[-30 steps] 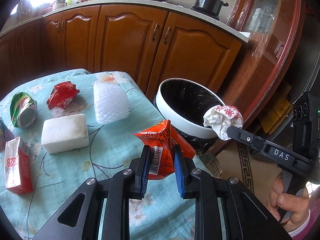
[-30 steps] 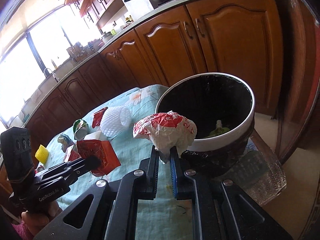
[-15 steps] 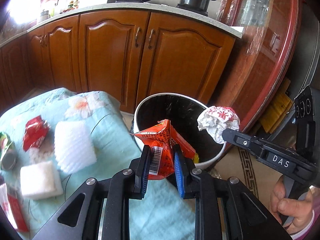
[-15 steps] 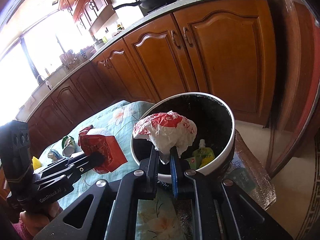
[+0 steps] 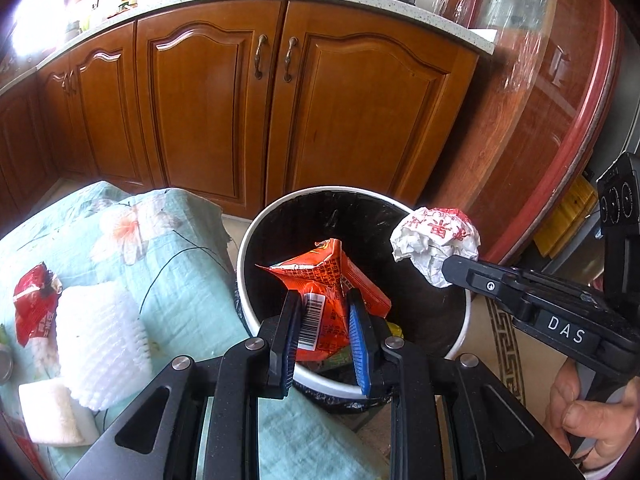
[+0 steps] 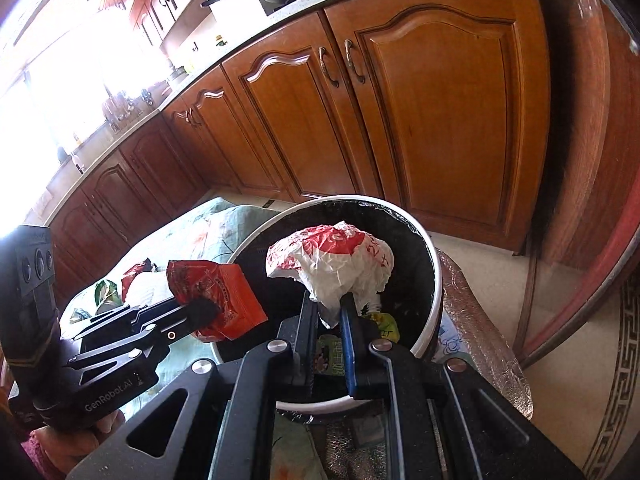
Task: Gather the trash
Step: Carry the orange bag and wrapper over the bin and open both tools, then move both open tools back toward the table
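My left gripper (image 5: 325, 308) is shut on a crumpled orange snack wrapper (image 5: 324, 276) with a barcode, held over the open mouth of the white bin (image 5: 256, 232) lined with a black bag. In the right wrist view the same wrapper (image 6: 218, 296) hangs at the bin's left rim (image 6: 434, 264). My right gripper (image 6: 328, 312) is shut on a crumpled white and red plastic bag (image 6: 332, 264), also above the bin; the left wrist view shows that bag (image 5: 434, 240) over the right rim. Green packets (image 6: 386, 326) lie inside the bin.
Left of the bin, the table with a light teal flowered cloth (image 5: 176, 264) carries a white foam net (image 5: 100, 336), a white block (image 5: 50, 412) and a red wrapper (image 5: 34, 304). Brown cabinets (image 5: 248, 100) stand behind. A curved wooden and glass unit (image 5: 560, 120) is at right.
Both grippers moved away from the table toward the bin with their loads. The wrapper and the bag now hang over the bin's mouth, and the table items slid to the left edge.
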`<state>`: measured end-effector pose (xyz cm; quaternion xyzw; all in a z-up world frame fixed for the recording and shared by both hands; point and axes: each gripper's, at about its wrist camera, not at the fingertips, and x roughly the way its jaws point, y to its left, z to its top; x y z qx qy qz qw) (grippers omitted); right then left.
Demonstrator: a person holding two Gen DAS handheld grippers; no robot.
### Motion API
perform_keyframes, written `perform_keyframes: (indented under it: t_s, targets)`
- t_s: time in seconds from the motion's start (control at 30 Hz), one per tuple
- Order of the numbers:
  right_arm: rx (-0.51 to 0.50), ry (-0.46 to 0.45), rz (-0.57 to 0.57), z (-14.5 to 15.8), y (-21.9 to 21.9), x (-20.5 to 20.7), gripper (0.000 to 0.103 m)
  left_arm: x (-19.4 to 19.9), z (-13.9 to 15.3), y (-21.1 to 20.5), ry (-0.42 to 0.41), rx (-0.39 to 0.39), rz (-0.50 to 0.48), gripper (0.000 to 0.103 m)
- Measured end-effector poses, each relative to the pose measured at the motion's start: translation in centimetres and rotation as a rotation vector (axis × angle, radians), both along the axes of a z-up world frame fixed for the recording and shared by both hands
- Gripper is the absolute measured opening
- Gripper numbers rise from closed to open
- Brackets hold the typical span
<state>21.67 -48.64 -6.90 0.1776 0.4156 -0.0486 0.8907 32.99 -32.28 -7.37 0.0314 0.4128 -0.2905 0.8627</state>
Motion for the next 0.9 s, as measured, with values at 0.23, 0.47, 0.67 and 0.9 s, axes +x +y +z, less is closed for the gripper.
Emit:
perform_keyframes:
  t_s: [0.23,0.47,0.67,0.9]
  targets:
    - [-0.017,0.035,0.007,-0.9,-0.3,1.0,0.016,1.3,-0.8,-1.4,0.026,0.033,-0.003,0.029]
    - [-0.039,0.043,0.01,-0.8,-0.7,1.0,0.039,0.8,-0.2,-0.6,0.007,0.027,0.018,0.054]
    - [0.0,-0.016,-0.008,0.0,0.0,-1.1,0.077,-2.3,0.2,2.7,-0.032,0.012,0.071,0.066]
    - [0.043,-0.075,-0.003,0.5,3.7,-3.6,0.096,-6.9,0.1,7.7,-0.054,0.006,0.16,0.075]
